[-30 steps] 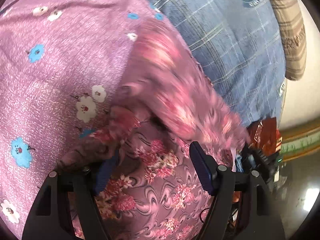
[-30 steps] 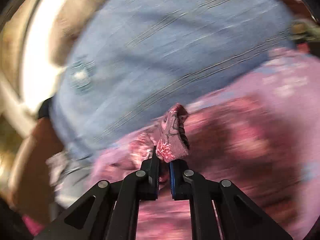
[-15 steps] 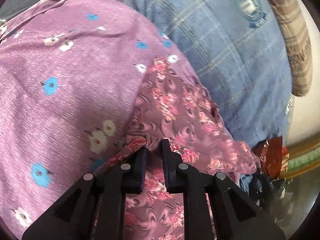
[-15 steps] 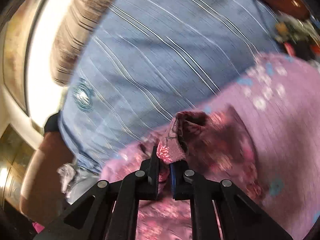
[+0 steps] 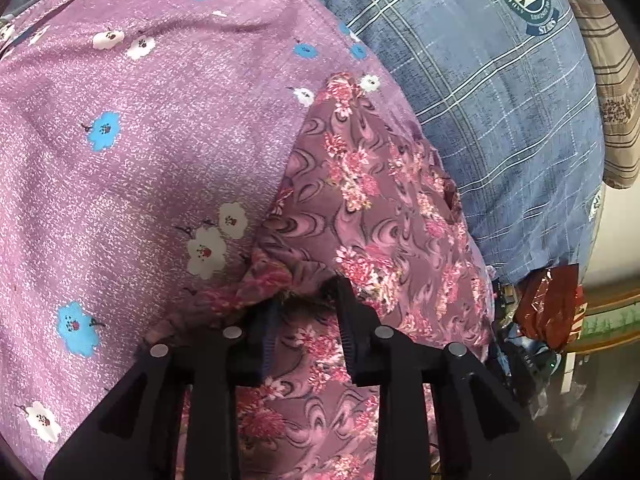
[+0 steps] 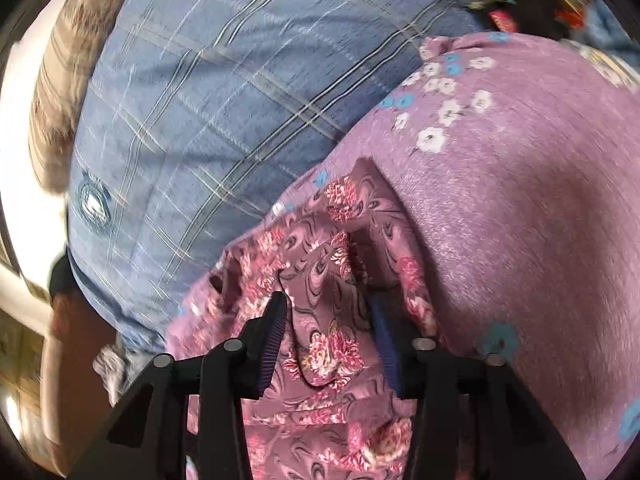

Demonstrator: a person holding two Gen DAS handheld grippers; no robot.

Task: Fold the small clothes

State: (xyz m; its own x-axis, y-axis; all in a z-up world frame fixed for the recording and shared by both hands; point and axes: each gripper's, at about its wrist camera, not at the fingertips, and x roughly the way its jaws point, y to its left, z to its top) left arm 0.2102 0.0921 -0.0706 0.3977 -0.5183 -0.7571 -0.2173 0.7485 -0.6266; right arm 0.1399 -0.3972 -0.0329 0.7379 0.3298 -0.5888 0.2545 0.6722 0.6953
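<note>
A small mauve garment with pink flowers and swirls lies folded on a pink cloth with blue and white flowers. My left gripper is open, its fingers on either side of a bunched edge of the garment. In the right wrist view the same garment lies rumpled, and my right gripper is open with a fold of it loose between the fingers. The pink cloth is to its right.
A blue plaid cushion with a round crest lies behind the clothes, also in the right wrist view. A beige striped pillow is at the far right. A red foil packet and clutter sit near the floor.
Both grippers have opened and let go of the flowered garment. The garment has come down and now lies folded on the pink cloth.
</note>
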